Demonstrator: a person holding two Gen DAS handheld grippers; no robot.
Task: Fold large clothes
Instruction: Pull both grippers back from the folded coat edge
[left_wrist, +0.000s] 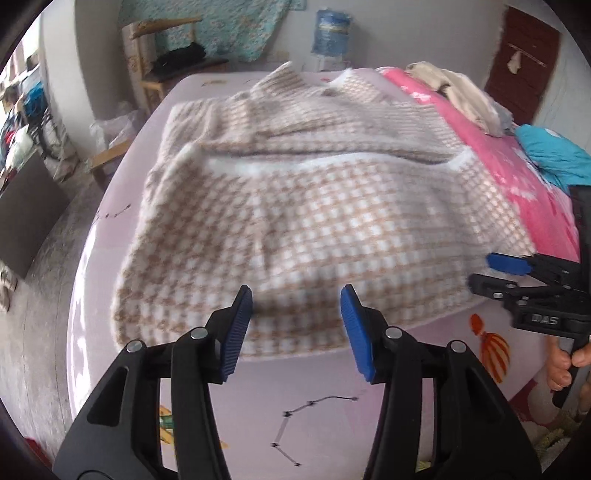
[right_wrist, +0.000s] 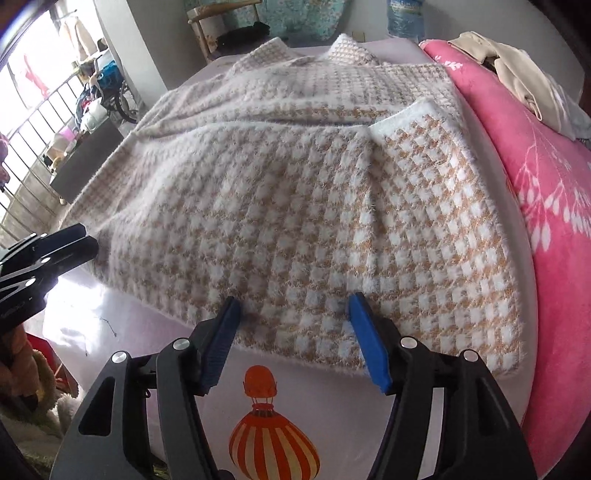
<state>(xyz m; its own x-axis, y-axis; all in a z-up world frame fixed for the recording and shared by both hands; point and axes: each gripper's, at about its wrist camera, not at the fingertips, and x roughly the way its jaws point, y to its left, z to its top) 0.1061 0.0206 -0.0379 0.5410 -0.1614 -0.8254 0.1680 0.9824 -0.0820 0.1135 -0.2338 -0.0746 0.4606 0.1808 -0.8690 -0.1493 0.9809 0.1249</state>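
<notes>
A fuzzy beige-and-white checked sweater (left_wrist: 314, 206) (right_wrist: 295, 206) lies spread on the lilac bed sheet (left_wrist: 295, 406) (right_wrist: 166, 332), with a layer folded over its middle and a white-trimmed edge across it. My left gripper (left_wrist: 296, 299) stands open just above the sweater's near hem, and nothing is between its blue pads. My right gripper (right_wrist: 295, 302) is open too, hovering over the near hem further right, with its pads apart from the cloth. Each gripper shows at the edge of the other's view: the right gripper (left_wrist: 487, 273) and the left gripper (right_wrist: 85, 238).
A pink flowered blanket (right_wrist: 546, 206) runs along the sweater's right side, with beige clothes (right_wrist: 517, 74) and a teal garment (left_wrist: 554, 155) on it. A wooden chair (left_wrist: 162, 66) stands beyond the bed. A hand (left_wrist: 561, 362) grips the right tool. A balloon print (right_wrist: 269, 424) marks the sheet.
</notes>
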